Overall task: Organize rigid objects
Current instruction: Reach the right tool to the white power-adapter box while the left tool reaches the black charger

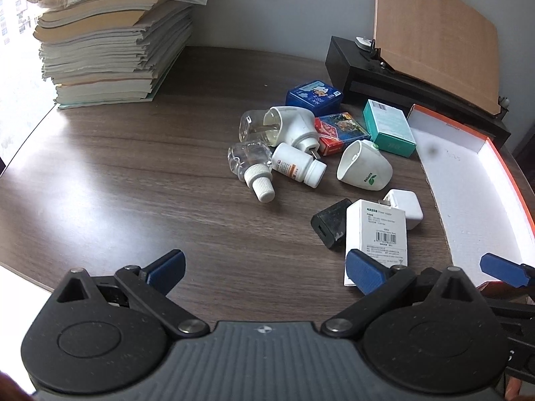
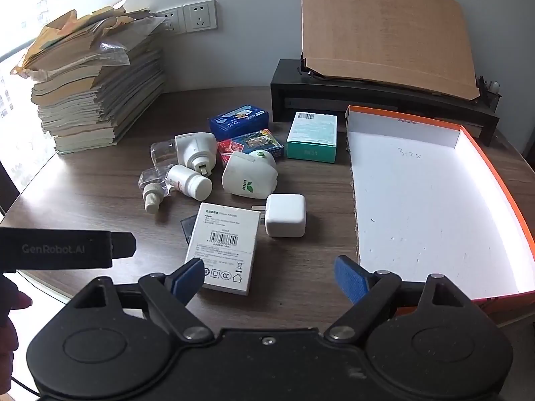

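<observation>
A heap of small objects lies on the dark wood desk (image 1: 150,173): a white power-adapter box (image 2: 222,245), a white charger cube (image 2: 286,220), a black charger (image 1: 331,227), a white pill bottle (image 2: 189,182), a clear bottle (image 1: 250,167), two white plug-in devices (image 2: 249,177), a blue box (image 2: 239,122), a red card box (image 2: 249,145) and a teal box (image 2: 312,137). An orange-edged white tray (image 2: 428,200) lies to the right, empty. My left gripper (image 1: 265,270) is open and empty, near the adapter box (image 1: 376,234). My right gripper (image 2: 269,279) is open and empty, in front of that box.
A tall stack of books and papers (image 2: 90,83) stands at the back left. A black stand (image 2: 367,97) with a wooden board (image 2: 384,30) leaning on it sits at the back right. Wall sockets (image 2: 194,16) are behind. The left gripper's body (image 2: 67,249) shows at left.
</observation>
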A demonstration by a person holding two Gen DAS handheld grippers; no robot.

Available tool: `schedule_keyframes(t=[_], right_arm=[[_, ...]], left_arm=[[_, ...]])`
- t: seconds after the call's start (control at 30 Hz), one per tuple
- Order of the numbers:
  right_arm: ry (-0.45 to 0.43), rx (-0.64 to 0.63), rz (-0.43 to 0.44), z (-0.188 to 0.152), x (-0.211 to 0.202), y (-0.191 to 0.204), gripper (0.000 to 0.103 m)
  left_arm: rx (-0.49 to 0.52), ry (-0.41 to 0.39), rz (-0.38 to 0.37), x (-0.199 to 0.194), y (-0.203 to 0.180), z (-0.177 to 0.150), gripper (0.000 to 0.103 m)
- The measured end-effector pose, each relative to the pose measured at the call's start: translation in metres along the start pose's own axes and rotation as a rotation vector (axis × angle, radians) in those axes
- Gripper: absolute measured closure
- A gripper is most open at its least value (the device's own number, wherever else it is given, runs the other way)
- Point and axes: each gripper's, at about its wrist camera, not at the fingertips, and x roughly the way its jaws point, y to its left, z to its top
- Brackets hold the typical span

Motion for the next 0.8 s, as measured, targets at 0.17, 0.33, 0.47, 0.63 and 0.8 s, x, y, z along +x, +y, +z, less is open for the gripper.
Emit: schedule_keyframes(t=[0.17, 0.33, 0.47, 0.63, 0.8], right_arm=[[0.007, -0.005, 0.009, -0.003, 0.007, 0.01, 0.003], [0.005, -0.022, 0.016, -0.003, 0.003, 0.012, 0.003], [0.019, -0.027, -0.01, -0.004, 0.008, 0.02, 0.003], [0.021, -0.026, -0.006, -0.005, 0.007, 0.021, 0.003], [0.018, -0.022, 0.007, -0.002, 0.01, 0.022, 0.003]], left_arm=[[0.009, -0.009, -0.004, -0.002, 0.004, -0.001, 0.0], [-0.002, -0.013, -0.002, -0.004, 0.01, -0.003, 0.0], [-0.005, -0.012, -0.002, -0.005, 0.014, -0.005, 0.0], [-0.005, -0.012, 0.001, -0.006, 0.017, -0.006, 0.0], [-0.005, -0.018, 0.001, -0.007, 0.021, -0.006, 0.0]])
